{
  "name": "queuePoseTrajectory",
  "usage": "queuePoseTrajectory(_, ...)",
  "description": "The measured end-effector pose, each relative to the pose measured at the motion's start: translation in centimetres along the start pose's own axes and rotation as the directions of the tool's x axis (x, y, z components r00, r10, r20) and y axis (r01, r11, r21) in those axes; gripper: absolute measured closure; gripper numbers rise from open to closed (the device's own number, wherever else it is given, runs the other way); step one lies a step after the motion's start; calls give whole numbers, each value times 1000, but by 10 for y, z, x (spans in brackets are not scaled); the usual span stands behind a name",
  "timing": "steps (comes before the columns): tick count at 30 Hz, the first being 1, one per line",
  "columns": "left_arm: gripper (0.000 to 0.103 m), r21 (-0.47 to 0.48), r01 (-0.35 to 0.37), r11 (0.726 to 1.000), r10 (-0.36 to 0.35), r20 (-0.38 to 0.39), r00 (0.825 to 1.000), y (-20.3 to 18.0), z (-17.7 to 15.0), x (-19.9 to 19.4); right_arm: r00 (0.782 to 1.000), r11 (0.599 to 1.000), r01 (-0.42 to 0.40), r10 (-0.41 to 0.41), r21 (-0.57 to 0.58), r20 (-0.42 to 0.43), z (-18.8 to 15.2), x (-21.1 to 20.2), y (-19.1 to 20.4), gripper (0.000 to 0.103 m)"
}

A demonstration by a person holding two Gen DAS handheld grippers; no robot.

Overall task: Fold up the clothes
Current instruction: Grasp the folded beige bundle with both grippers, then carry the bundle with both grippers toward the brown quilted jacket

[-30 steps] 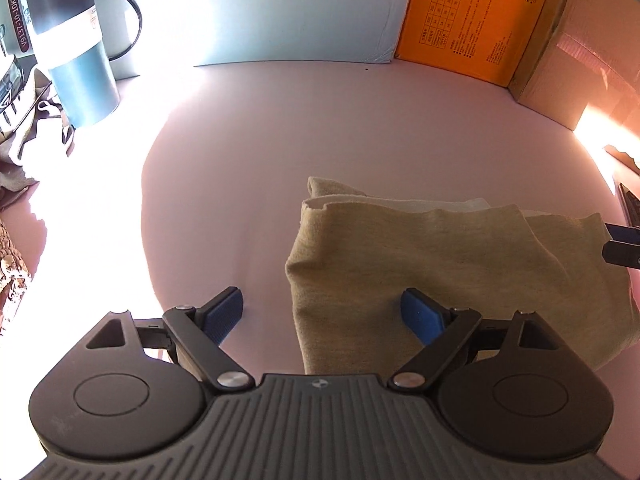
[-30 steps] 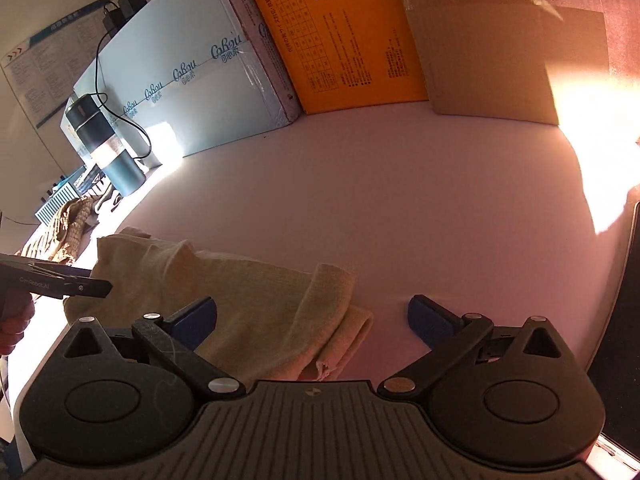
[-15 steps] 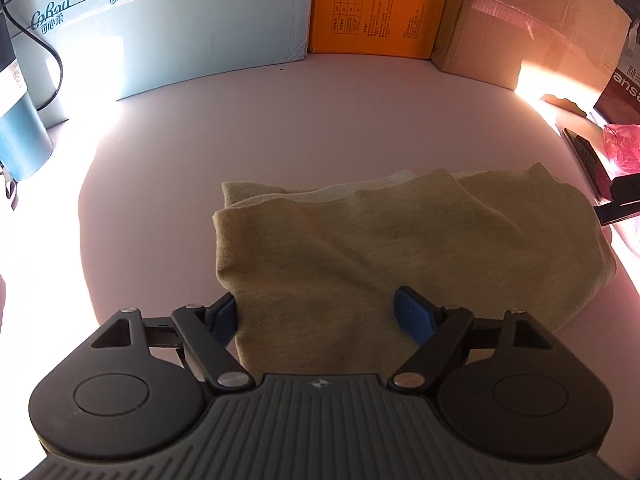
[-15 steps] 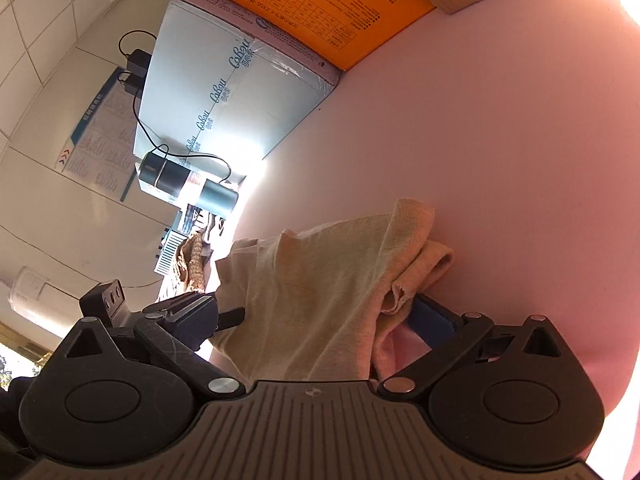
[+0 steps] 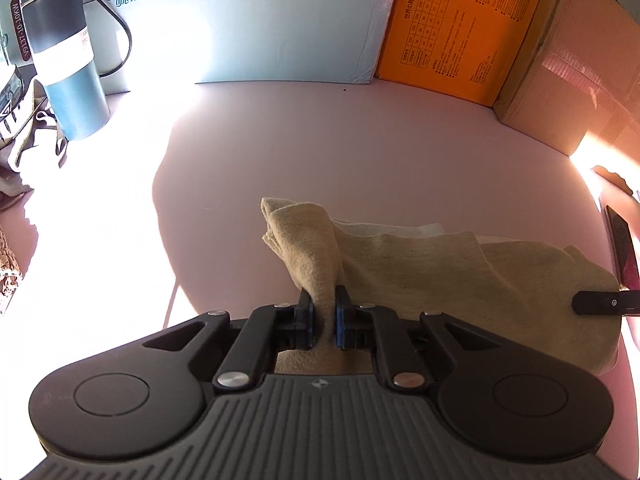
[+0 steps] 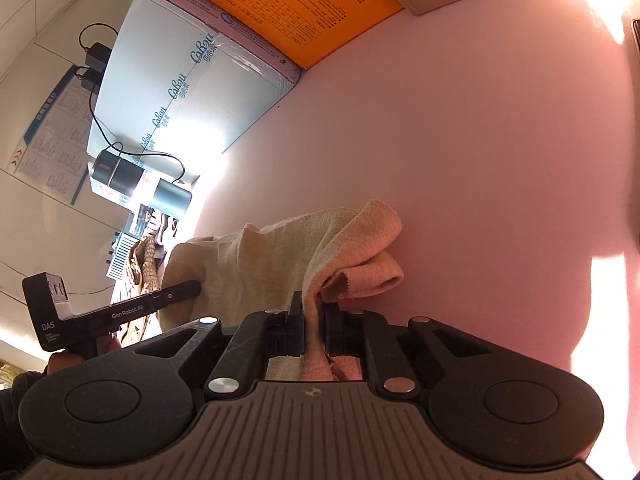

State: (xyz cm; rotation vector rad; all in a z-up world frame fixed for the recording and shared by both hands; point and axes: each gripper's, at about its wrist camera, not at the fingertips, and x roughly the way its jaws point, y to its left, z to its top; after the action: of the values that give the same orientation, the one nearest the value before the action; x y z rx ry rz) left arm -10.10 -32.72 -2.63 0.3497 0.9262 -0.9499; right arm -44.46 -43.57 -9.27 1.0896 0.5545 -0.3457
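Cloth [image 5: 420, 272], soft and tan, lies bunched on the pink table [image 5: 360, 140]. My left tool [image 5: 325, 316] has just squeezed tight on one corner of it, and my right tool [image 6: 314, 326] has just squeezed tight on the other end. Each pinch is small and near the edge, so I think a fast tug could make a corner slip out. If I lift one side higher, the fold could go crooked. The blue cup [image 5: 66, 76] stands well apart at the back.
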Motion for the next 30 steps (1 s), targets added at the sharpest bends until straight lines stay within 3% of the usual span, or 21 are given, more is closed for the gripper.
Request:
queuePoseTrajectory(4,95,-14,-2,1000,3,18,1000,-2,1,-9,998,991,65,-64,-116,12,5,-3,22,95)
queuePoseTrajectory(13,95,-47,22,999,-18,78,997,6,2,-37,998,994,3,3,-105,61,4,-9,50,95)
queuePoseTrajectory(20,95,-106,2,994,13,138,990,33,-7,-74,994,994,-73,79,-79,77,5,-7,77,95)
queuePoseTrajectory(30,95,-232,-85,969,131,194,972,102,-25,-124,984,970,-180,178,-163,-29,20,48,148,95)
